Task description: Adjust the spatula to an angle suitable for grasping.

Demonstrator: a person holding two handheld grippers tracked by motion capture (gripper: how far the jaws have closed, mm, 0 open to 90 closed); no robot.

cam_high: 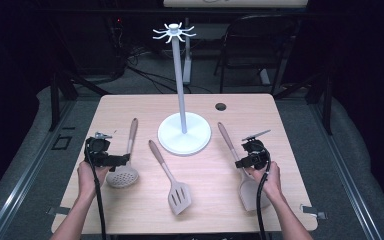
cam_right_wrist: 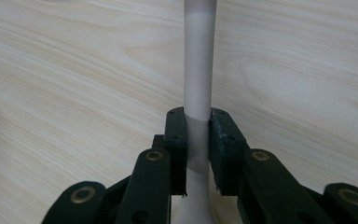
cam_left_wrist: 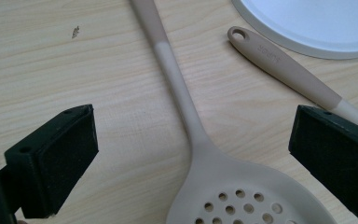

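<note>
Wooden table [cam_high: 145, 107], pale grain, with a dark round hole [cam_high: 221, 106] near its far edge; white utensil stand [cam_high: 184, 133], round base on the table's far middle, slim upright pole topped by a ring of hooks [cam_high: 174, 32]; plain spatula [cam_high: 250, 192], beige, lying at the table's right, its handle [cam_right_wrist: 198, 70] running away from the person and clamped between the closed pads of the right gripper [cam_high: 242, 161], the blade nearest the person under the right hand [cam_high: 269, 179]; perforated skimmer [cam_high: 122, 176], beige with a darker handle end, lying at the table's left, its round holed head [cam_left_wrist: 242, 196] between the wide-open jaws of the left gripper [cam_high: 124, 159], neither pad touching it; slotted turner [cam_high: 179, 196], same beige, lying in the table's middle near the stand's base, untouched, a hanging hole in its handle tip [cam_left_wrist: 239, 33] and faint embossed writing on the handle, too blurred to read
</note>
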